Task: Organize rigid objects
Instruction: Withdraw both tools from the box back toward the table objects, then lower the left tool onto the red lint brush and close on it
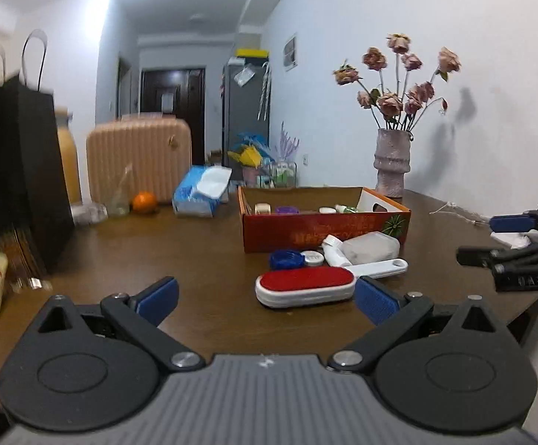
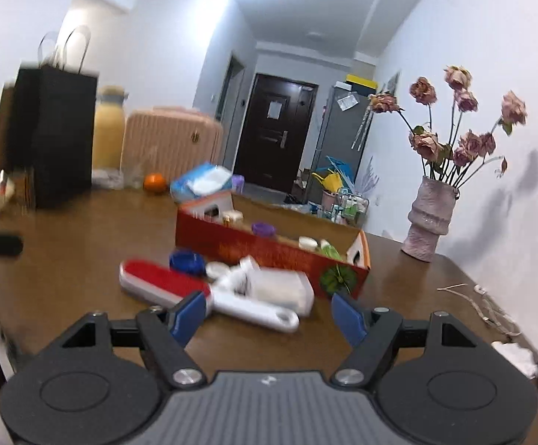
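- The left tongs (image 1: 265,298) are held spread wide above the brown counter (image 1: 194,259), gripping nothing.
- The right tongs (image 2: 269,315) are likewise seen wide apart and empty.
- The red-and-white brush (image 1: 304,286) is seen flat on the counter, just in front of the red cardboard box (image 1: 321,228).
- A blue lid (image 1: 285,259) and a white container (image 1: 371,247) are found between them.

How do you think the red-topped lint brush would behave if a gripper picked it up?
The lint brush looks like rigid plastic, so probably stiff and light. Lying flat, it shouldn't roll. Its long white handle may swing if gripped at one end.
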### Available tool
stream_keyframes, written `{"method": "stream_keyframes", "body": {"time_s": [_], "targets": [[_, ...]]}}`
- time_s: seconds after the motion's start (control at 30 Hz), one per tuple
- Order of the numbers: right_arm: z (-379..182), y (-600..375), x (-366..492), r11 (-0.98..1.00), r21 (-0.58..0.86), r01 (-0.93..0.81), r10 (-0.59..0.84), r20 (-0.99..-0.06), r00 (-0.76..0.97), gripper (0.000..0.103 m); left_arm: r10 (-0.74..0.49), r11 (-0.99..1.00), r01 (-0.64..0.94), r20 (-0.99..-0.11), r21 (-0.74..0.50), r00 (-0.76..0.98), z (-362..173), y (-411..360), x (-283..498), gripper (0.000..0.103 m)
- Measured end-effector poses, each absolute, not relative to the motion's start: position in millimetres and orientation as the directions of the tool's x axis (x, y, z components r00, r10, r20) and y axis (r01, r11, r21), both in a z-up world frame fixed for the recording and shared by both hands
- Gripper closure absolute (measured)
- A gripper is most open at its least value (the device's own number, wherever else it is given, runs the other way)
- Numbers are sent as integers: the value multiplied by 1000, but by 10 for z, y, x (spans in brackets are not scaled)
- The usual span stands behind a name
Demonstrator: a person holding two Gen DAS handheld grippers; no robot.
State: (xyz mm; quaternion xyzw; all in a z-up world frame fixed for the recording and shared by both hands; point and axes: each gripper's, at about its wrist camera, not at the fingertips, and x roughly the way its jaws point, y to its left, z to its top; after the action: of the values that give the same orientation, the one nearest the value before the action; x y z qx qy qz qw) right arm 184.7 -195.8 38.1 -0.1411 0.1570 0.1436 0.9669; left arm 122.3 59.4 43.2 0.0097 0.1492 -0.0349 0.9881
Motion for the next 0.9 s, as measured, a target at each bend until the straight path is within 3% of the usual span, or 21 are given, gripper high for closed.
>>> {"method": "stream_keyframes", "body": {"time_s": [0.13,0.33,0.6,0.9], "targets": [[315,-1971,1795,918,-275,-285,189,-328,926,29,-116,993,101,-311,-64,943,374,601,1261,0],[261,-2012,1847,924,-253,-288,200,-324,925,29,-87,996,86,-373,-20,924,188,475,1396,0],[68,-1995,2111,922,-235,-308,208,-371,905,31,-14,994,-36,-435,-107,901,-3,659,1778,0],[-12,-2027,2540,931,-180,-318,222,-411,884,37,-64,987,-13,-472,-159,879,-73,680,2385,0]]}}
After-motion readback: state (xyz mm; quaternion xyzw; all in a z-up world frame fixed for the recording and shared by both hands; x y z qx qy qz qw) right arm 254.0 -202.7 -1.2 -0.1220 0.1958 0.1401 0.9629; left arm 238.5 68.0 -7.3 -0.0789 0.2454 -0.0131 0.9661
